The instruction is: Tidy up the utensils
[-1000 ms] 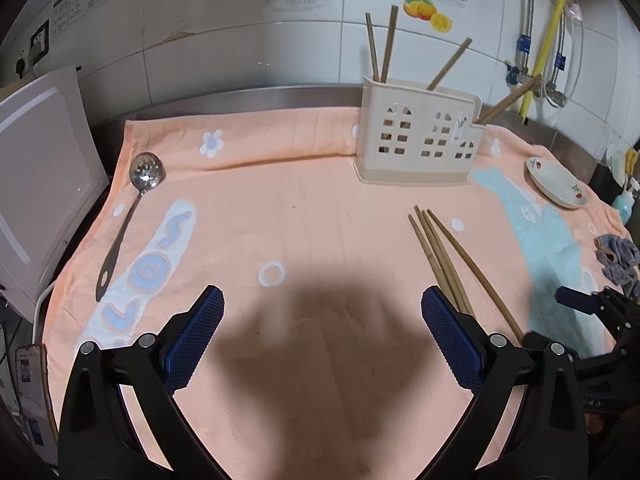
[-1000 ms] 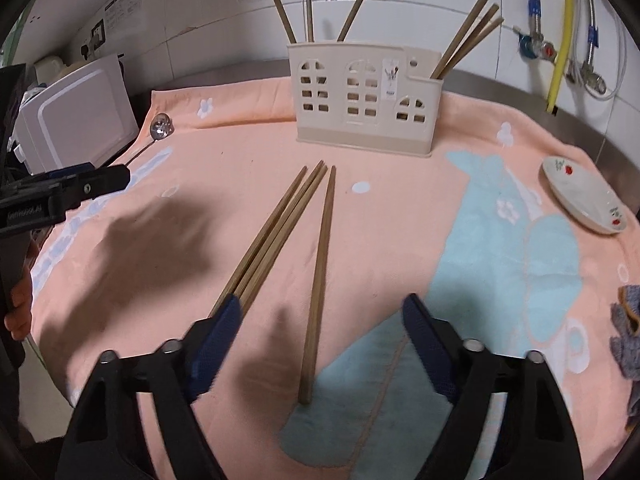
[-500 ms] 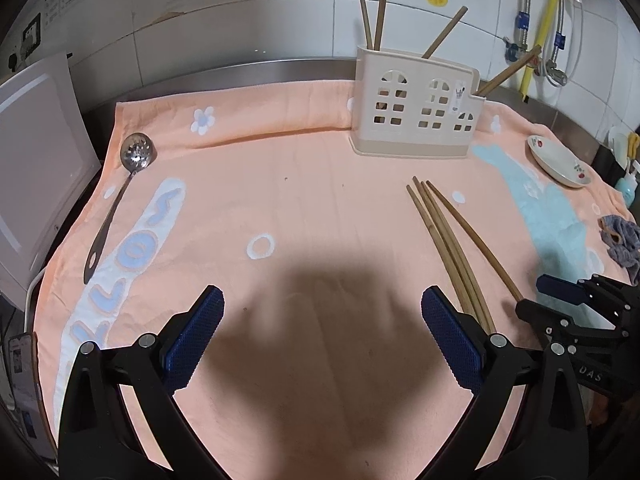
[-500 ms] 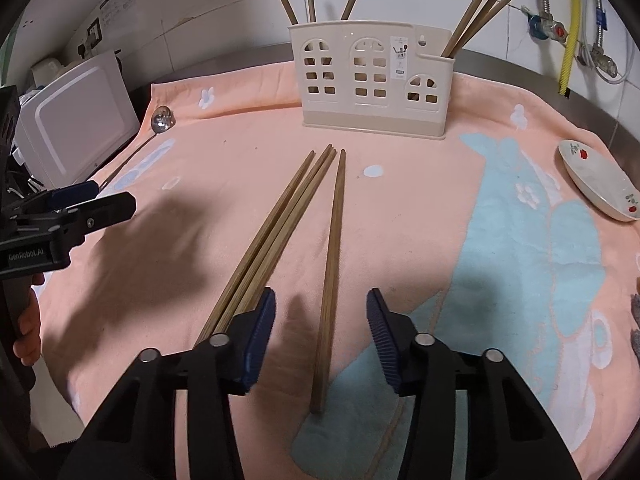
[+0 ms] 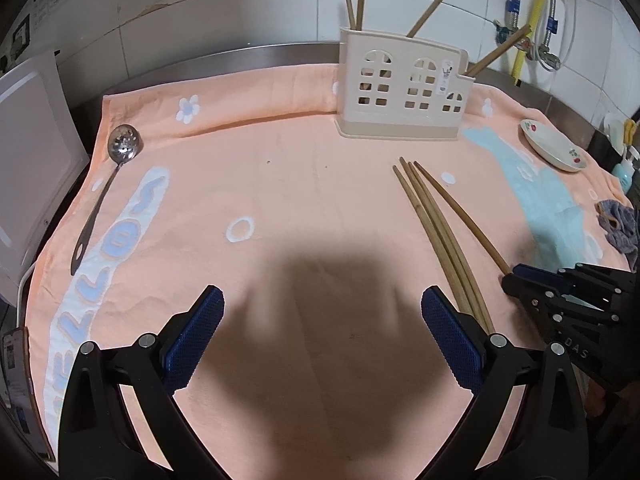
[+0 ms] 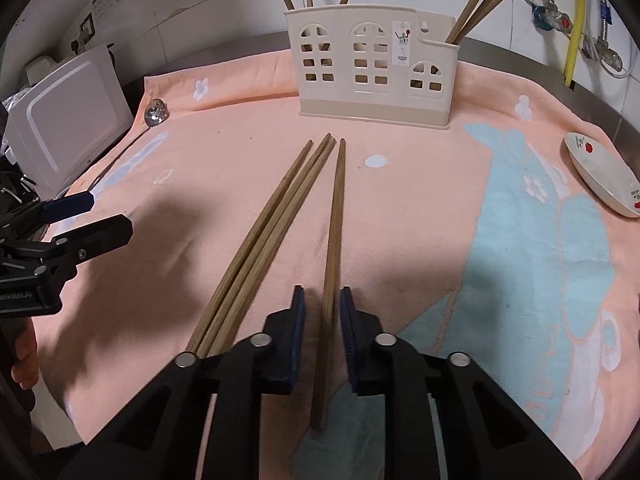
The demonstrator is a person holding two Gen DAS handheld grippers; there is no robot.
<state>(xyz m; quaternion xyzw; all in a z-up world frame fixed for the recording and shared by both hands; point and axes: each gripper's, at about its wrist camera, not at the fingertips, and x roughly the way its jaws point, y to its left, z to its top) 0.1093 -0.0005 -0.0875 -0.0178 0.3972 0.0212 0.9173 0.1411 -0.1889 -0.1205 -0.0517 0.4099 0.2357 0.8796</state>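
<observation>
1 loose chopstick [image 6: 334,240] is straddled by the narrowly parted right gripper [image 6: 322,320], not yet pinched; closure, then transfer to the holder [image 6: 372,68], is judged next.

Both wrist cameras face the tiled back wall from low over the desk. The left view sits left of the right view. Both share the utensil caddy [image 5: 402,92] [image 6: 370,70] and the loose chopsticks [image 5: 436,224] [image 6: 272,232].

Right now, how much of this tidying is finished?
Partly. Several chopsticks already stand in the cream holder. In hand: the right gripper has its fingers close around a single chopstick, not visibly clamped. Left to do: the three bundled chopsticks and the slotted spoon lie on the towel. The left gripper hangs open and empty.
</observation>
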